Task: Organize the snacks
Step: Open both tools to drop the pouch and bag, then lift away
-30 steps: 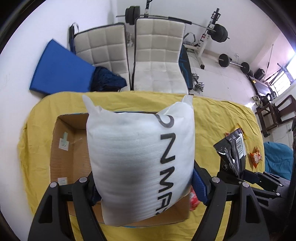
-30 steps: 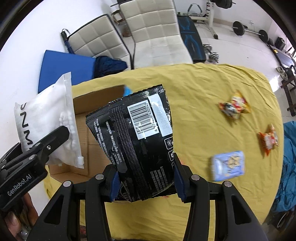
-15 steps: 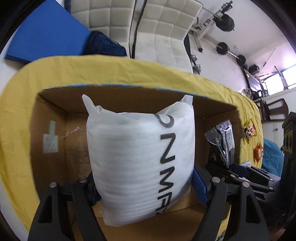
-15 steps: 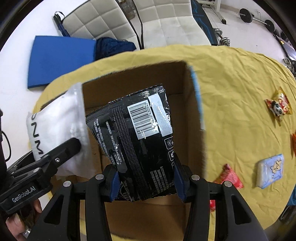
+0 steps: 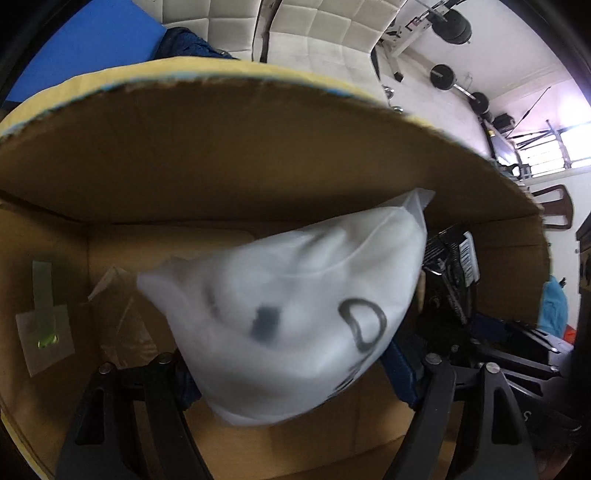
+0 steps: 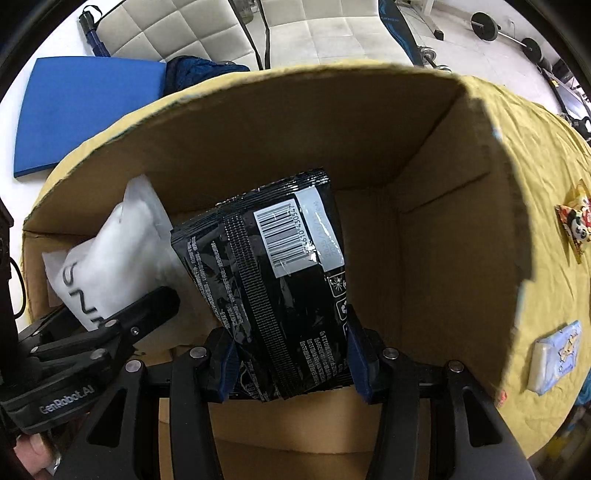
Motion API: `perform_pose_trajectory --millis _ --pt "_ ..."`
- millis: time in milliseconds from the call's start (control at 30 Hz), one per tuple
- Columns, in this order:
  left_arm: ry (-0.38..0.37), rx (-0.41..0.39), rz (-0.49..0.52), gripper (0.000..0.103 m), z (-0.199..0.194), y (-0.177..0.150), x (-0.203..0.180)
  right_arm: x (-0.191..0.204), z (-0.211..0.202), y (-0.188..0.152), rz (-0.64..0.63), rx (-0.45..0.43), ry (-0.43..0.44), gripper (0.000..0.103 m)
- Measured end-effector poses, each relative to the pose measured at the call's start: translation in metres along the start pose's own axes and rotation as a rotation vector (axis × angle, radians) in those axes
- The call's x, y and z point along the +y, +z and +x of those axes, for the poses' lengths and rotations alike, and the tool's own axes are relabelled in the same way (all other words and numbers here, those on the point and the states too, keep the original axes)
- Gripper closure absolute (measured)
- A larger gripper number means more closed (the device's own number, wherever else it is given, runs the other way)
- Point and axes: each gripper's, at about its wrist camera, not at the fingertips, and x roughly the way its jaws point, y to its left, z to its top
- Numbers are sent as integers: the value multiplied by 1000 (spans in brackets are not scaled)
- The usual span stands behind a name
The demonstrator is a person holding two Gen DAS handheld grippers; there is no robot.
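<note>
Both grippers reach down inside an open cardboard box (image 6: 443,206). My left gripper (image 5: 295,373) has the white foam pouch (image 5: 295,314) with black letters between its fingers; the pouch is blurred and tips over forward, and whether the jaws still press it is unclear. My right gripper (image 6: 291,362) is shut on a black snack packet (image 6: 280,280) with a barcode label, held upright over the box floor. The white pouch (image 6: 110,258) and the left gripper (image 6: 122,325) lie left of the packet. The black packet (image 5: 450,266) shows at the right in the left wrist view.
The box stands on a table with a yellow cloth (image 6: 546,184). On the cloth right of the box lie a panda-print snack (image 6: 576,229) and a pale blue packet (image 6: 557,354). Behind the table are white padded chairs (image 6: 295,33), a blue mat (image 6: 81,107) and gym weights (image 6: 487,22).
Both grippers have dropped from above the box to deep inside it. The white pouch has tilted over forward and to the right; the black packet keeps its pose in the right gripper.
</note>
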Motion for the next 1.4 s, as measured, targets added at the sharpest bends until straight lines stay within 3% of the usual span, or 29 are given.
perform_pose_trajectory --millis 167,467,633,667,733,833,967,1200,1233,1400 --pt "-9 30 -21 23 0 1 0 7 15 1 -11 15 3 49" --pt "86 14 4 23 -25 -5 -11 23 9 -6 -55 -5 -13 41" --pt "125 -20 -5 11 -43 -14 -12 34 0 -13 -73 -26 -30 36" --pt "117 -29 -12 4 -49 -16 -13 34 -3 -18 -76 -29 -29 33" --pt "128 -48 -12 4 -55 -19 -9 40 -8 -24 -93 -27 -4 20" --pt "171 -97 10 3 -71 -29 -16 54 -21 -35 -128 -56 -36 1" --pt "221 -161 29 3 -91 -51 -21 51 -38 -65 -141 -75 -39 0" --pt "228 -262 -6 4 -122 -94 -31 26 -67 -98 -131 -104 -25 0" --pt "239 -267 -2 4 -119 -84 -32 24 -71 -102 -130 -108 -23 0" --pt "276 -320 41 4 -132 -104 -52 12 -95 -116 -147 -154 -28 0"
